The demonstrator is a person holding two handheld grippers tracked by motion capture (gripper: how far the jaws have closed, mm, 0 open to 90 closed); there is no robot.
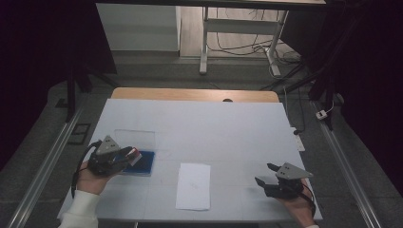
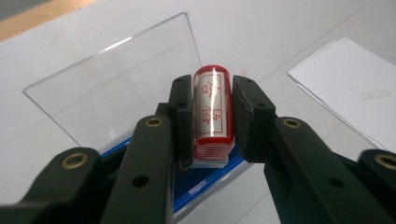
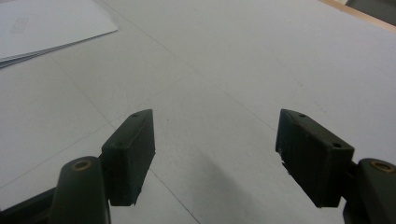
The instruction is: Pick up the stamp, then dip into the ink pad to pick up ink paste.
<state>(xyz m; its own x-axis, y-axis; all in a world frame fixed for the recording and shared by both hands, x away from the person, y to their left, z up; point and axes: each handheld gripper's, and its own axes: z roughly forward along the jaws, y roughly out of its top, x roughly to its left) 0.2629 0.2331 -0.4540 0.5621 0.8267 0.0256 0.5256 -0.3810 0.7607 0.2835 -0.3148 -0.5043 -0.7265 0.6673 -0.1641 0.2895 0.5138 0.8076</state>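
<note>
While left gripper clamps red stamp, right gripper gapes over white table; room dark.

A white-topped table with a wooden far edge stands on grey floor; at twelve o'clock a white desk frame with loose cables; dark curtains at three and nine
</note>
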